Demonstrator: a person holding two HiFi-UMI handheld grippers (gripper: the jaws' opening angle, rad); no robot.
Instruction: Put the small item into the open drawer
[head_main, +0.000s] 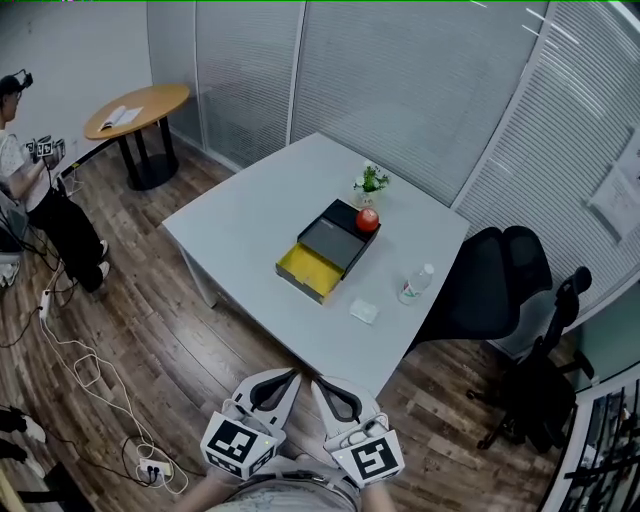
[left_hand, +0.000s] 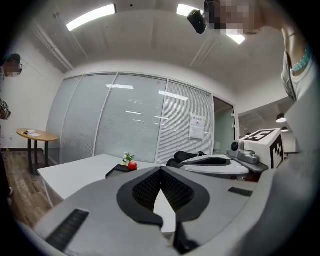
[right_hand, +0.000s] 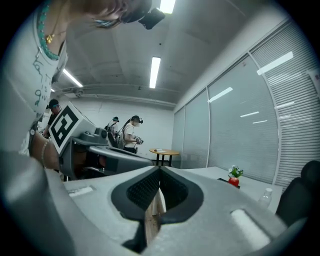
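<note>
While both claws hover short of the surface's near corner, nothing is gripped.
The left claw (head_main: 288, 380) and the right claw (head_main: 320, 386) are each pressed together and empty, side by side over the brown wood floor (head_main: 150, 340). The small pale flat packet (head_main: 363, 311) lies on the light grey square surface (head_main: 240, 225), near the yellow-lined open drawer (head_main: 310, 270) of the dark box (head_main: 333, 240), well apart from both claws.
</note>
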